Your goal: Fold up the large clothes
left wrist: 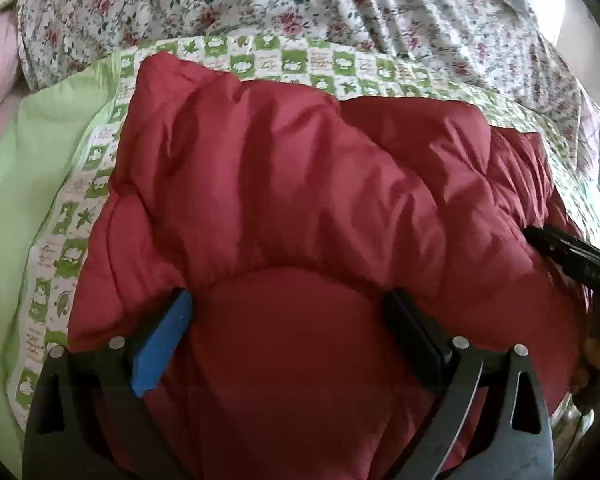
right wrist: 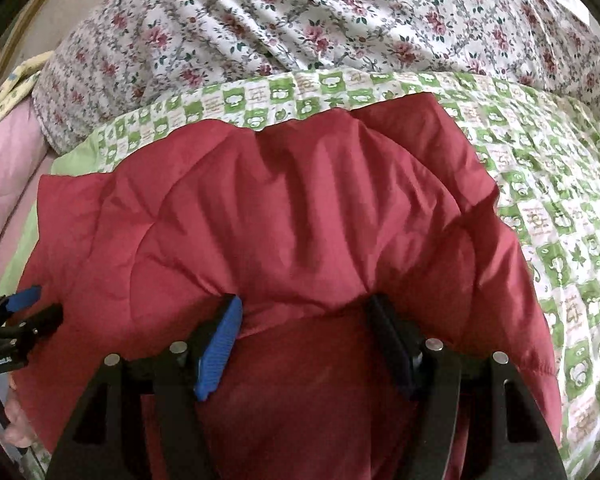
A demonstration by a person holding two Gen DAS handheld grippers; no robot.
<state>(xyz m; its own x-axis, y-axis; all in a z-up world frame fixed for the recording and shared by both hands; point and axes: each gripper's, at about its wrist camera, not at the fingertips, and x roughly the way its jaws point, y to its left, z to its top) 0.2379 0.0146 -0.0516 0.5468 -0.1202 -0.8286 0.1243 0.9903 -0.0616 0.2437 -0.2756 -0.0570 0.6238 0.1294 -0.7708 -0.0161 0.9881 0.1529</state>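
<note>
A red padded jacket [left wrist: 300, 200] lies spread on a bed, and both grippers stand over its near edge. In the left wrist view, the left gripper [left wrist: 290, 308] has its jaws wide apart, a puffed fold of the jacket bulging up between the blue pad [left wrist: 162, 350] and the black one without being pinched. The right gripper [right wrist: 302, 314] likewise has its jaws apart in its own view, red fabric swelling in the gap between them.

Beyond the jaws the jacket gives way to a green-and-white checked quilt [right wrist: 540, 200] (small frog and leaf squares), which runs out to the right of the right gripper's jaws and to the left of the left gripper's. Further ahead of both jaws, a white cover printed with red roses [left wrist: 260, 0] lies rumpled in long creases. Left of the left jaws sits plain pale-green bedding [left wrist: 16, 184], with pink bedding [right wrist: 8, 148] past it. At upper right of the left wrist view, bright light falls on a pale surface.
</note>
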